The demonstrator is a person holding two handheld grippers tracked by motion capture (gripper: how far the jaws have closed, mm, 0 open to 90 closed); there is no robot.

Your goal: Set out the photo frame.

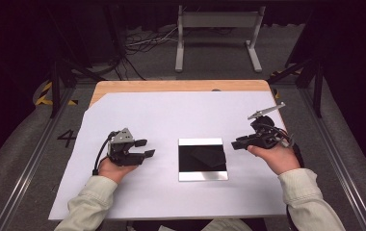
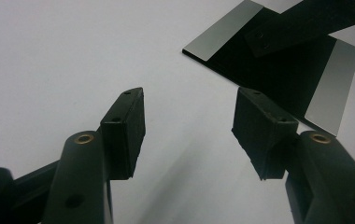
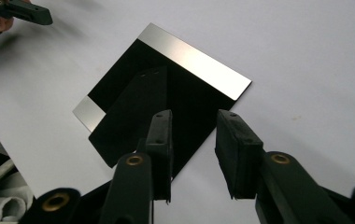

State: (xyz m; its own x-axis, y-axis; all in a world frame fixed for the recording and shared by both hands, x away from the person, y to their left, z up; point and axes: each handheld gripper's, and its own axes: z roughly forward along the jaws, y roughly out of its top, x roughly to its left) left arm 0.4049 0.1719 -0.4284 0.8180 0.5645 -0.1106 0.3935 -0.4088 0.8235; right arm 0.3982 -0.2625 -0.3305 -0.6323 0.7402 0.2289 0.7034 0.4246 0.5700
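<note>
In the high view we see a square plate (image 1: 203, 160) with a black mirror-like face and silver strips on two edges. It lies flat on the white sheet (image 1: 171, 115) that covers the wooden table (image 1: 181, 85), near the middle of the sheet and a little toward the person.

The left gripper (image 1: 145, 148) is held at about 9 o'clock from the plate, well apart from it, with the tips pointing toward the plate. In the left gripper view the two black jaws stand wide apart, and between them there is only the white sheet; the plate lies beyond them at about 1 o'clock.

The right gripper (image 1: 238, 143) is held at about 3 o'clock from the plate, just beside its right edge, and it points toward the plate. In the right gripper view its jaws are apart with a clear gap and they hold nothing. The plate lies behind and between the tips, turned like a diamond, and its dark face reflects a jaw. We cannot tell if the tips touch the plate. At 11 o'clock in the same view the left gripper is seen far off.
</note>
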